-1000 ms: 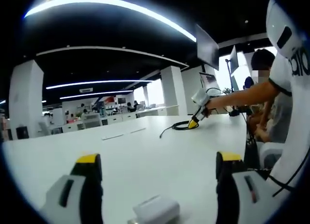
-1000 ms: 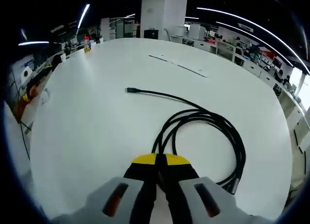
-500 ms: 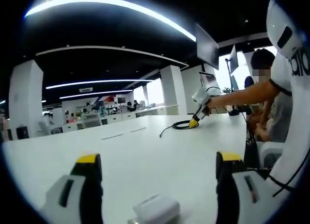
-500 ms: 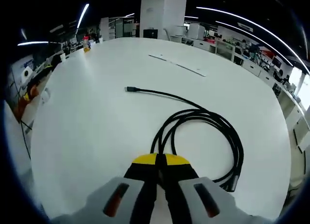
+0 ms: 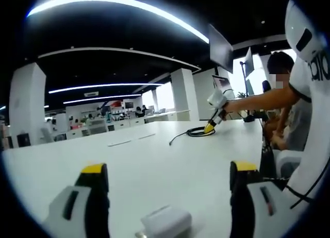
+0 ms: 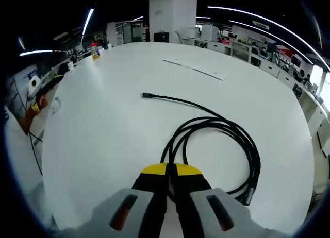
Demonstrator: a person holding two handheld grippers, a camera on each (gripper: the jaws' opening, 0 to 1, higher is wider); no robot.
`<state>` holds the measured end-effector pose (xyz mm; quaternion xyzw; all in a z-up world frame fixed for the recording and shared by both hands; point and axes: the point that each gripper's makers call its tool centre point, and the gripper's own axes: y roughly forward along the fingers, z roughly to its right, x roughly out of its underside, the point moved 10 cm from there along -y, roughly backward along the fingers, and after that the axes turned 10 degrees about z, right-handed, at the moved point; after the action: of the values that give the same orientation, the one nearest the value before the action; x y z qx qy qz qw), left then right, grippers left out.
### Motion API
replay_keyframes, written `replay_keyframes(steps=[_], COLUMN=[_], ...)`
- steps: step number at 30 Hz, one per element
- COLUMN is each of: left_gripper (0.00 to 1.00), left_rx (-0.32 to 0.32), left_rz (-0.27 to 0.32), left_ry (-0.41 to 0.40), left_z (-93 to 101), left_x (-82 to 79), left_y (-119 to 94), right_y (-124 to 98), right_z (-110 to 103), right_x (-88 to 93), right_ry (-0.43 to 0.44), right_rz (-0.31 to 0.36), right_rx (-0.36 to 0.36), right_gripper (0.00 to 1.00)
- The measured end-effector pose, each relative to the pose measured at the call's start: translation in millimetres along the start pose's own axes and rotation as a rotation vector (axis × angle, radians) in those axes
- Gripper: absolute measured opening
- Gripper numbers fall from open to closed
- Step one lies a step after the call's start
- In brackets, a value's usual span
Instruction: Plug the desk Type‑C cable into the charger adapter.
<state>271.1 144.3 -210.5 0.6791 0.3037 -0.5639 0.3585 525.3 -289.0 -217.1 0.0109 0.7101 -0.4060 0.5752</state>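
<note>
Charger adapter (image 5: 166, 222) cut off by the left gripper view's bottom edge. Cable (image 6: 216, 140) loop passes behind right claw (image 6: 171, 171) tips; grip point hidden. Far plug (image 6: 146, 95) too small to tell type.

Smooth matt white table (image 6: 103, 145); black rubbery cable (image 6: 242, 145).

My left camera sits low, skimming across the white table (image 5: 154, 160) — distant view. My right looks down, close, onto the coiled cable (image 6: 216, 140) — both share it.
</note>
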Motion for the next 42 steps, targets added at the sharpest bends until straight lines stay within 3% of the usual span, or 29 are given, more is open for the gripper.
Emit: replay_keyframes(steps=[20,30,42], left_gripper=[0.98,0.98,0.98], left_rx=[0.007,0.007,0.015], left_rz=[-0.011,-0.011,-0.014], left_ry=[0.009,0.011,0.012], left_z=[0.0,0.5,3.6], left_x=[0.3,-0.5,-0.7], left_y=[0.6,0.6,0.7], right_y=[-11.2,-17.5,-29.6], right_z=[-33.8,-33.0,-69.0], right_x=[4.4,8.5,16.9], right_ry=[-0.004,0.001,-0.002], right_rz=[0.03,0.028,0.026], right_rx=[-0.014,-0.039,-0.065], right_gripper=[0.02,0.02,0.02])
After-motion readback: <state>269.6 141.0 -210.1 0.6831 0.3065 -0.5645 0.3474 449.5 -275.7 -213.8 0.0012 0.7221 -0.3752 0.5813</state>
